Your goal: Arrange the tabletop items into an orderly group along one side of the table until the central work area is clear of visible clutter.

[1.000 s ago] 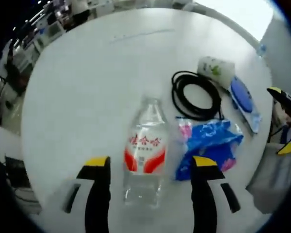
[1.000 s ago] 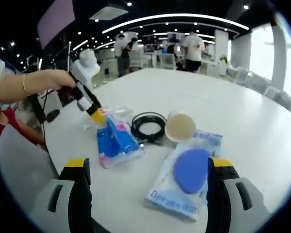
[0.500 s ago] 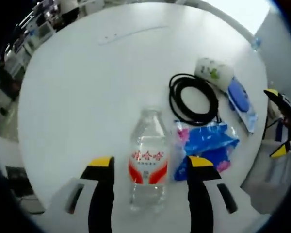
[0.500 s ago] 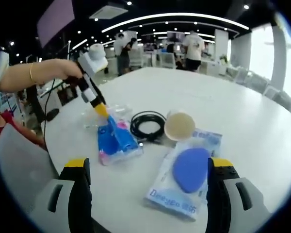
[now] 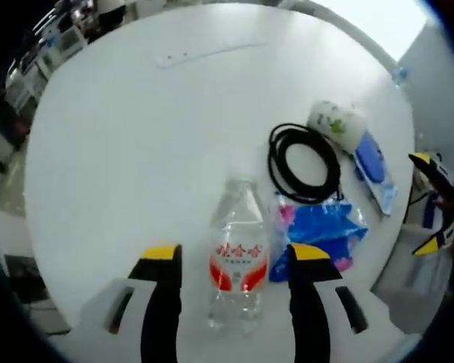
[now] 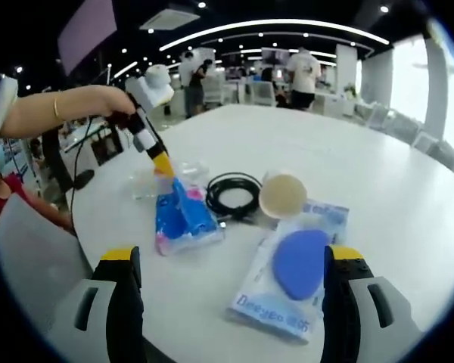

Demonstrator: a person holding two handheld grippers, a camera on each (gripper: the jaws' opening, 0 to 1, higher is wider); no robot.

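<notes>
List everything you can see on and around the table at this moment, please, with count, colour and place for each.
Water bottle: one, clear with a red label, lying on the table between the left claw's jaws.
Blue packet: one, blue with pink, beside the bottle.
Cable: one, black, coiled, between the blue packet and the cup.
Cup: one, white with green print, on its side next to the cable.
Sponge pack: one, clear wrapper with a blue oval, between the right claw's jaws.
Table: one, white, round.
People: several, standing far behind the table.
Left claw: one, black with yellow tips, open above the bottle.
Right claw: one, same colours, open.
</notes>
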